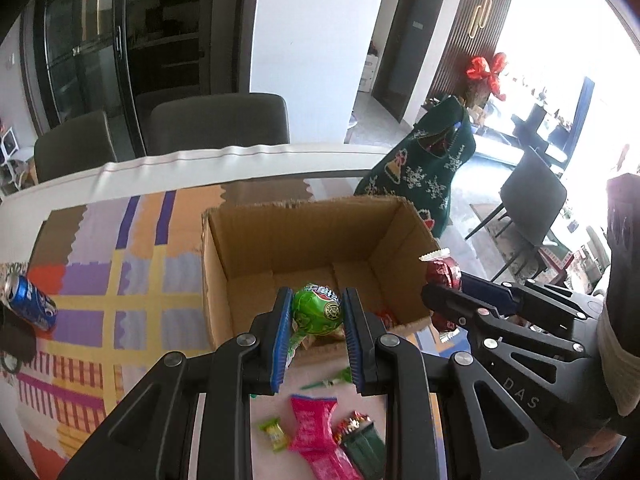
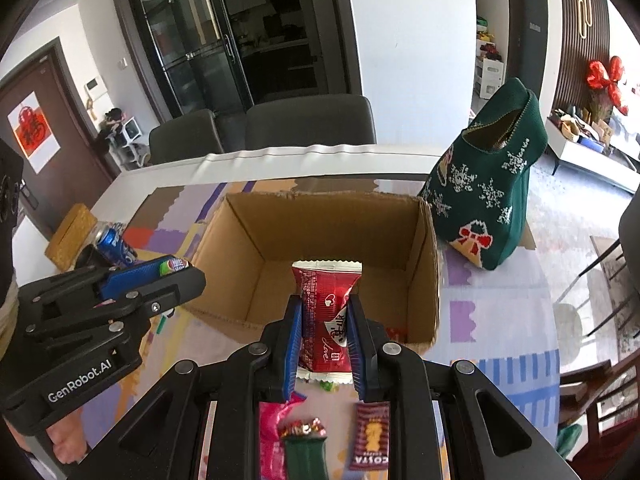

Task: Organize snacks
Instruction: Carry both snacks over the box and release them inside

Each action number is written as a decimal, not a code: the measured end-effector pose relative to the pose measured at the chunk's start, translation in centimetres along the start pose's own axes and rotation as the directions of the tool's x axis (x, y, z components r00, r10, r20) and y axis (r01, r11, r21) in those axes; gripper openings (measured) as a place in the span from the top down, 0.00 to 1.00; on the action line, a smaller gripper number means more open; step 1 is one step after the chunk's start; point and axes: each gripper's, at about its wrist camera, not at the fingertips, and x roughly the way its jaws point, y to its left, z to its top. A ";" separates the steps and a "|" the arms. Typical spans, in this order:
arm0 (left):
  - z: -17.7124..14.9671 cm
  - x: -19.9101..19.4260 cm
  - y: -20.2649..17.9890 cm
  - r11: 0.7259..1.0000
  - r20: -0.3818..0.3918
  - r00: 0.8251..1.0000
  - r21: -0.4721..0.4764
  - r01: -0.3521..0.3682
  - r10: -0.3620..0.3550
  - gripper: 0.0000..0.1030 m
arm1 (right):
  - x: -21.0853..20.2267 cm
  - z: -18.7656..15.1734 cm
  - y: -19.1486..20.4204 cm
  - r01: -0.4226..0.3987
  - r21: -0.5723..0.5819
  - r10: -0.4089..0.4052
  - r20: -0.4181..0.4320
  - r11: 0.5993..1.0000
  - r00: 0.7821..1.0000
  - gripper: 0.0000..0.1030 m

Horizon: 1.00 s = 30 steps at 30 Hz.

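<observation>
An open cardboard box (image 1: 304, 236) stands on the patterned tablecloth; it also shows in the right wrist view (image 2: 332, 224). My left gripper (image 1: 316, 316) is shut on a green round lollipop (image 1: 317, 309), held over the box's near edge. My right gripper (image 2: 323, 320) is shut on a red snack packet (image 2: 326, 312), held above the box's front edge. In the left wrist view the right gripper (image 1: 444, 300) shows at the box's right wall with the red packet (image 1: 442, 270). Loose snacks lie in front of the box: a pink packet (image 1: 316, 432), a small green candy (image 1: 274, 434), a dark green packet (image 2: 306, 452), a brown Costa packet (image 2: 372, 436).
A blue Pepsi can (image 1: 32, 302) lies on the cloth at the left. A green Christmas stocking (image 2: 488, 200) stands right of the box. Grey chairs (image 1: 220, 124) stand behind the table. A little red wrapper lies inside the box (image 1: 386, 316).
</observation>
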 end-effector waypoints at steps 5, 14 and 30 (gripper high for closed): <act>1.2 1.6 0.3 1.000 -0.002 1.000 0.010 -0.016 0.016 0.75 | 1.2 1.1 -0.5 0.008 -0.003 -0.008 -0.003 1.000 1.000 0.78; 2.6 4.0 0.4 0.996 -0.008 0.996 0.038 -0.087 0.087 0.67 | 3.4 2.3 -1.3 0.025 0.000 -0.025 -0.021 1.000 0.999 0.78; -0.7 0.7 -0.3 0.987 0.004 0.990 0.079 -0.143 0.144 0.40 | 1.9 0.7 -2.0 0.054 0.006 -0.054 -0.042 0.999 0.998 0.58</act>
